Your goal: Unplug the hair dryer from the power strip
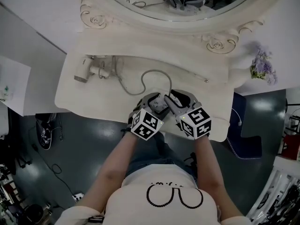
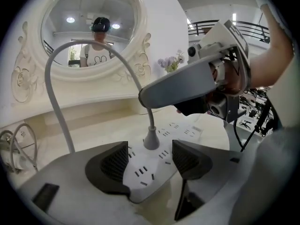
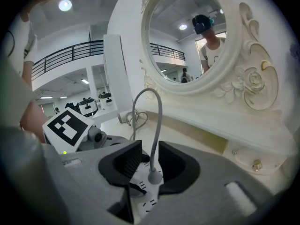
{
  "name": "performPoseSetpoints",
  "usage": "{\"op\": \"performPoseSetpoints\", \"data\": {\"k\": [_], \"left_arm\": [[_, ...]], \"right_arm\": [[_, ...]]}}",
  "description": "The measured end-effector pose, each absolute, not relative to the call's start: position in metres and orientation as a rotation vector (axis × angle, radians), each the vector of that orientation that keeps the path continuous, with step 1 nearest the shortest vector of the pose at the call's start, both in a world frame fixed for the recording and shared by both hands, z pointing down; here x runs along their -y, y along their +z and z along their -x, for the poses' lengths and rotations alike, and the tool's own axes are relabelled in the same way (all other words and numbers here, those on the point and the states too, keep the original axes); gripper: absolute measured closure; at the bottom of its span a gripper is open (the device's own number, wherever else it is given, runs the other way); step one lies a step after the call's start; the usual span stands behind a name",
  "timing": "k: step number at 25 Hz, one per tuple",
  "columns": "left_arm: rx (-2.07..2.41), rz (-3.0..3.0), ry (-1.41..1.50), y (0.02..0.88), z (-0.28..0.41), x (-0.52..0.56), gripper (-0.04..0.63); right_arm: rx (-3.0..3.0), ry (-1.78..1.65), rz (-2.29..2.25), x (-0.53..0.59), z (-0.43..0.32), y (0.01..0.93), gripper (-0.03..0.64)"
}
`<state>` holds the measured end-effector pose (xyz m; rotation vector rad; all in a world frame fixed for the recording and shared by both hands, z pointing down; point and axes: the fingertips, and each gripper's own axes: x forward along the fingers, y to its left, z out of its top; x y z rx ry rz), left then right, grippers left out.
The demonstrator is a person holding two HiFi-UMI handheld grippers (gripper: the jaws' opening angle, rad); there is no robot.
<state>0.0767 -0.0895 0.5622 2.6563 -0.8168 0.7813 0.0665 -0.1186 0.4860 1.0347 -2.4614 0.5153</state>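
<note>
"How's the person standing?"

"Left forearm (image 1: 112, 170) and right forearm (image 1: 209, 165) are stretched forward side by side. Both grippers tilt downward, with their tips close together."

"Is the left gripper (image 2: 150, 161) gripping?"

"Yes, its jaws are clamped on the sides of the power strip (image 2: 143, 175)."

"And the right gripper (image 3: 150, 159)?"

"Its jaws stand apart, one on either side of the plug (image 3: 153, 176), and the pads aren't pressing it."

The hair dryer (image 1: 84, 71) lies at the table's (image 1: 206, 90) left end, below the mirror (image 1: 140, 3). Its cord (image 1: 145, 76) runs right to a plug (image 2: 151, 139) standing in the power strip (image 2: 150, 170) near the front edge. The left gripper's (image 2: 149, 161) jaws flank the strip's end, and the right gripper's (image 3: 149, 161) flank the plug. Flowers (image 1: 262, 65) stand far right.
</note>
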Motion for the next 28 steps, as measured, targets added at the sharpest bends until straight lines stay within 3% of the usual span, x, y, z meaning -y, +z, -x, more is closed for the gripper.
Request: {"op": "performPoseSetpoints", "data": {"k": [2,4,14,18,28], "left_arm": [[0.821,-2.662,0.768,0.562,-0.077,0.09,0.307],[0.814,-2.671,0.758,0.563,-0.076,0.09,0.307],[0.777,-2.7,0.723,0.562,-0.075,0.09,0.313],[0.801,-2.686,0.729,0.562,-0.073,0.095,0.361],[0.825,-2.674,0.736,0.563,-0.074,0.096,0.36]], "right_arm": [[2.453,0.517,-1.029,0.122,-0.068,0.49,0.578],[2.474,0.586,-1.039,0.124,-0.07,0.491,0.588],[2.489,0.708,-1.031,0.127,-0.071,0.492,0.595],[2.477,0.671,-0.998,0.116,-0.07,0.488,0.598],[2.446,0.67,-1.139,0.13,-0.086,0.488,0.598]]}}
